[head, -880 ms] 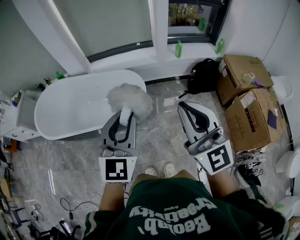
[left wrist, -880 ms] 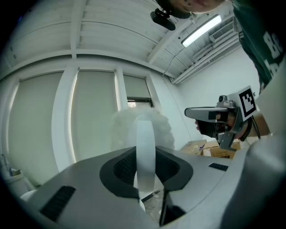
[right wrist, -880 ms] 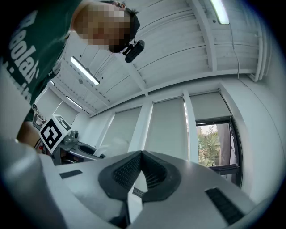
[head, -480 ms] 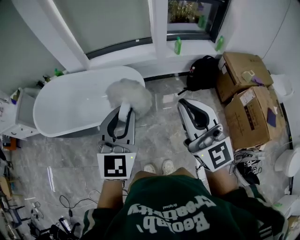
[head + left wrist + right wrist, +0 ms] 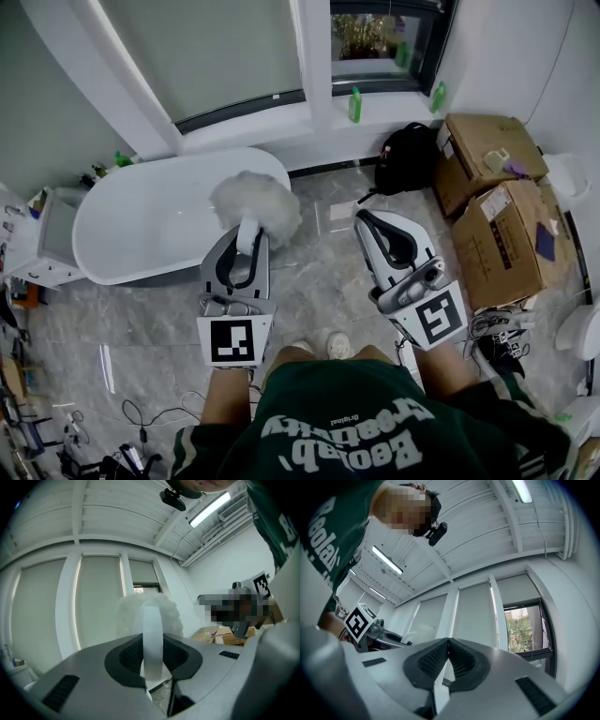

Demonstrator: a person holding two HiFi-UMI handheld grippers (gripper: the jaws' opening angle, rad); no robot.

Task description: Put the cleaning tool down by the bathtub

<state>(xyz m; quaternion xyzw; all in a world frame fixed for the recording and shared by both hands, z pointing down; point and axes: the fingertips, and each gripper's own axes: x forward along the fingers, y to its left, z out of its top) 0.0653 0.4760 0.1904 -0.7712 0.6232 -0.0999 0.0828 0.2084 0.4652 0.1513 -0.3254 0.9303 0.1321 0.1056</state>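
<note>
Left gripper [image 5: 247, 236] pinches the white handle of a fluffy duster [image 5: 255, 202] near the bathtub [image 5: 141, 220]. Right gripper [image 5: 368, 218] has its jaws pressed together, holding nothing.

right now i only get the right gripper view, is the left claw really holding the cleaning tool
Observer: Yes. In the left gripper view the left claw is shut on the white handle of the cleaning tool.
Operator: where's its fluffy head vs the tub
Observer: In the head view the fluffy head overlaps the right end of the bathtub. I cannot tell its height above the rim.
Operator: anything on the floor off to my right
Observer: Yes: cardboard boxes and, nearer the tub, a black backpack.
</note>
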